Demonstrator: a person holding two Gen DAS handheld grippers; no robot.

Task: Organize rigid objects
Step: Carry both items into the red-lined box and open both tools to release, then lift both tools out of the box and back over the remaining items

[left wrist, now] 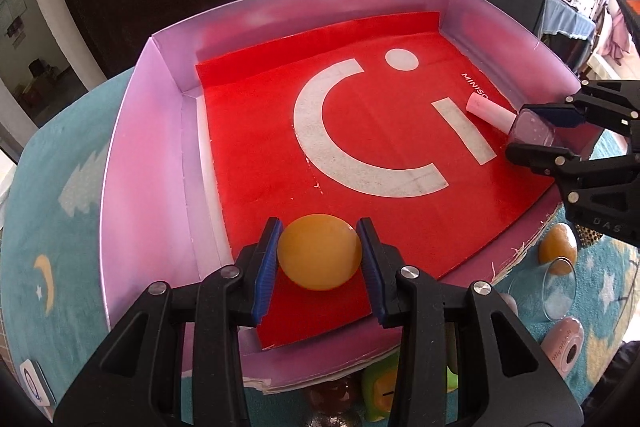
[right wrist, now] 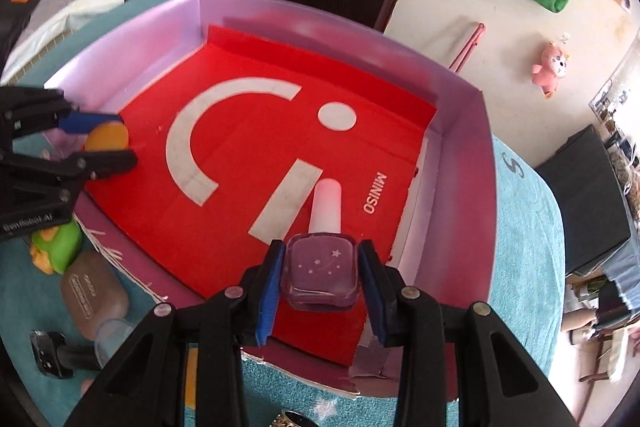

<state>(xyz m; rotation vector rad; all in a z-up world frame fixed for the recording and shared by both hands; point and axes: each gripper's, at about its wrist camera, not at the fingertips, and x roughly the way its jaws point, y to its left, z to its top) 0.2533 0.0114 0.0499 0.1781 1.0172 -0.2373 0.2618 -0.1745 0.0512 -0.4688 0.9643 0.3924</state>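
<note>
Your left gripper [left wrist: 320, 255] pinches the orange ball [left wrist: 319, 251] at the box [left wrist: 132, 131] floor's 6 o'clock, near the left wall. Your right gripper [right wrist: 320, 273] clamps the purple bottle [right wrist: 322, 273], its pale cap [right wrist: 326, 203] pointing to 12; it seems just above the floor. Open red floor [left wrist: 360, 155] lies between.

One box [left wrist: 160, 115], two orange stones [left wrist: 320, 255], one bottle [right wrist: 322, 267]

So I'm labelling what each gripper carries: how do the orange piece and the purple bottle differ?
The orange piece is opaque and rounded; the purple bottle is see-through and squarish. The bottle has a long pale cap and printed white stars; the orange piece is plain. Both are clamped between jaws above the red-lined box.
</note>
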